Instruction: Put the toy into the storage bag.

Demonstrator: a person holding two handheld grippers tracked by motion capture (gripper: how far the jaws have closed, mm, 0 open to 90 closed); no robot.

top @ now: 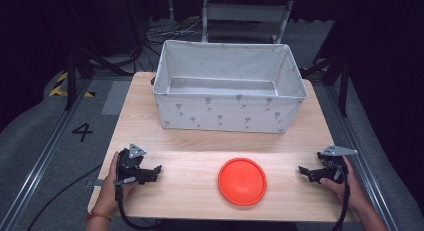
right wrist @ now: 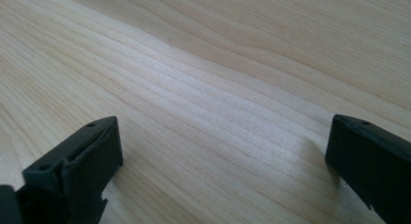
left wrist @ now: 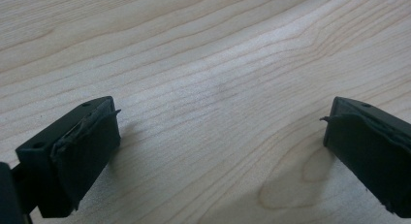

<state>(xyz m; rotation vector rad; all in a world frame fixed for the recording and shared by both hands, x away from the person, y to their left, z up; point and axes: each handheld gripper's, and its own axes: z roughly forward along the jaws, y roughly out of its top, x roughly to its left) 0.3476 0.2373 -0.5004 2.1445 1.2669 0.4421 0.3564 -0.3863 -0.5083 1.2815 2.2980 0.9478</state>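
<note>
Smooth round orange disc (top: 242, 181) on pale grained wooden table (top: 190, 191).

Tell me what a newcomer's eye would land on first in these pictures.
The bright orange disc stands out at once, lying flat on the near part of the wooden table, between the two grippers. Behind it sits a large white fabric bin with a small grey print, open on top. The left gripper and right gripper rest at the table's near corners, each held in a hand, fingers apart with nothing between them.
</note>
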